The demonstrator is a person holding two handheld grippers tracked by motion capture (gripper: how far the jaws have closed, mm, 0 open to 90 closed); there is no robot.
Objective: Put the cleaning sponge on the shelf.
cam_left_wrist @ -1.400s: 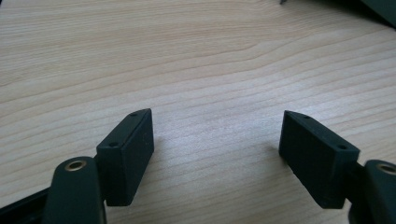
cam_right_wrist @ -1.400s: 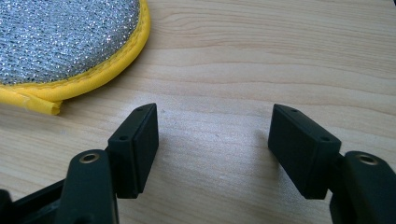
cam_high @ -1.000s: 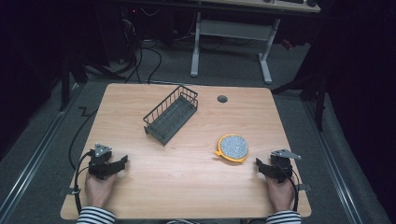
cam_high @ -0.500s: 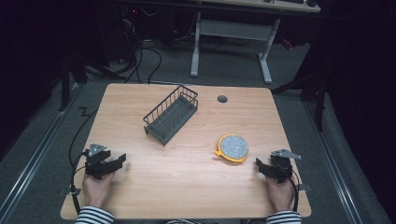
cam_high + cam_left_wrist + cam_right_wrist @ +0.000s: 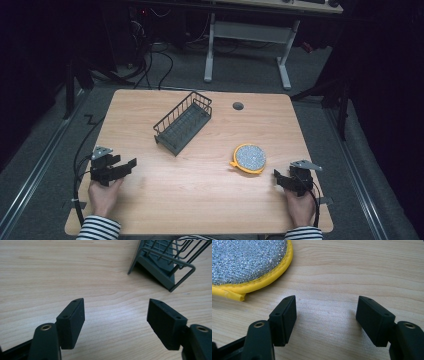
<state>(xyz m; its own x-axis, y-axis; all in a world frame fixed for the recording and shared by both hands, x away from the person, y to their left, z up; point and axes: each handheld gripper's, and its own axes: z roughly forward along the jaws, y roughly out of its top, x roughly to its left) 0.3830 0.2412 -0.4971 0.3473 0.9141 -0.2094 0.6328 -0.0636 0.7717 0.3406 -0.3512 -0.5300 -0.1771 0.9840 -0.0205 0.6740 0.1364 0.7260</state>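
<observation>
A dark wire basket point(image 5: 183, 123) stands slantwise on the wooden table point(image 5: 200, 200), a little left of the middle; its near corner point(image 5: 165, 267) lies ahead and to the right of my left gripper. A round silver scouring pad with a yellow rim point(image 5: 249, 158) lies right of centre, and its edge point(image 5: 249, 265) is just ahead-left of my right gripper. The left gripper point(image 5: 131, 164) point(image 5: 116, 315) rests near the table's left front, open and empty. At the right front, the right gripper point(image 5: 276, 176) point(image 5: 325, 315) is open over bare wood.
A round cable hole point(image 5: 238, 106) sits near the table's far edge. Cables trail off the left side to the floor. A white desk frame point(image 5: 247, 35) stands beyond the table in the dark room.
The left gripper has shifted slightly toward the left front of the table. The right gripper, basket and pad have stayed put.
</observation>
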